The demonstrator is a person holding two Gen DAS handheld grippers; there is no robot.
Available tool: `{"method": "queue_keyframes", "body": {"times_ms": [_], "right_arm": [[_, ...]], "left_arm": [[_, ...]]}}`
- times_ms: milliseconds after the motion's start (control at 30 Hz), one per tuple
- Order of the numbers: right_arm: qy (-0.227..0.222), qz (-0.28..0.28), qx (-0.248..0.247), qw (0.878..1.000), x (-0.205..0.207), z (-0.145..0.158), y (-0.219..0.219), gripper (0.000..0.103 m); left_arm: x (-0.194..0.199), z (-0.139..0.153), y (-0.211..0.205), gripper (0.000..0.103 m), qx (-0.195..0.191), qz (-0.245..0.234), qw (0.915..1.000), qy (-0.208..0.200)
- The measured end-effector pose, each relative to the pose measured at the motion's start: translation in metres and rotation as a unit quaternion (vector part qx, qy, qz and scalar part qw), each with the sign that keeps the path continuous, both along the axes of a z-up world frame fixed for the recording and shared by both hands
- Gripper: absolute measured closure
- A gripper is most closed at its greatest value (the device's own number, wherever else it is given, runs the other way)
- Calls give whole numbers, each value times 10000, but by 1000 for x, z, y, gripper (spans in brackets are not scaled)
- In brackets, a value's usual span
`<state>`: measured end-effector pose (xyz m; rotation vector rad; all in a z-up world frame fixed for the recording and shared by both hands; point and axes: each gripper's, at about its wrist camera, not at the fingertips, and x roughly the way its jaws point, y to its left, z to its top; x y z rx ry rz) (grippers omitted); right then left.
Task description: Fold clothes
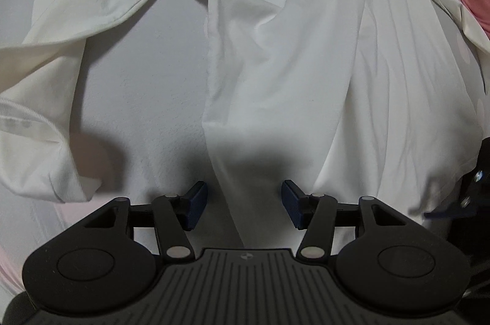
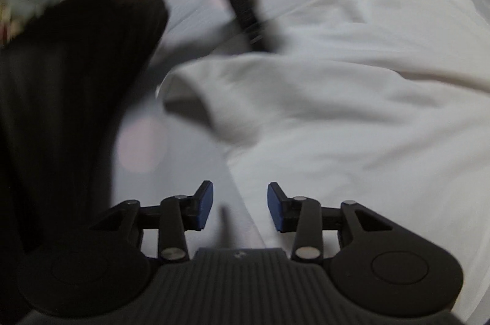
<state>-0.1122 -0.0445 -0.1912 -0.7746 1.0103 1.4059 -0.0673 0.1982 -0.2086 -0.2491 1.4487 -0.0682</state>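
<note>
Hovering: two gaping tongs (image 1: 244,205) (image 2: 240,206), one shirt (image 1: 291,49).

No readable text, number or brand name is found in either view. Only a small round mark, divided into light and dark quarters, is seen on the ribbed grey body of the left gripper (image 1: 244,206), just behind its fingers; no letters can be made out on it. A like mark on the right gripper (image 2: 240,206) is blurred beyond reading. No label or print is seen on the white garment (image 1: 306,64).
</note>
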Motion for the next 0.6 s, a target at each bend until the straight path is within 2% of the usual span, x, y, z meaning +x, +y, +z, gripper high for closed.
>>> {"method": "queue_keyframes", "body": {"times_ms": [167, 233, 300, 333, 367, 400, 433, 600], "right_arm": [[-838, 421, -80, 9956, -20, -12, -2, 63], [-1172, 588, -111, 9913, -28, -16, -2, 70], [-1504, 754, -143, 9856, -36, -21, -3, 91], [-1669, 837, -159, 9823, -40, -23, -3, 95], [-1833, 920, -174, 9786, -44, -25, -4, 99], [-1941, 985, -193, 9758, -47, -26, -5, 100], [-1839, 985, -226, 9777, -44, -21, -9, 100], [-1329, 984, -388, 9855, -28, 6, -31, 100]], "left_arm": [[-1, 0, 9, 61, -124, 212, 9997, -52], [-2, 0, 10, 61, -153, 269, 9995, -91], [-3, 0, 10, 62, -131, 276, 9994, -147], [-4, 1, 10, 69, -97, 271, 9994, -188], [-5, 3, 11, 84, -78, 261, 9994, -232], [-5, 4, 12, 91, -69, 247, 9993, -279], [-6, 6, 14, 101, -130, 263, 9991, -310], [-12, 22, 26, 102, -296, 223, 9985, -395]]}}
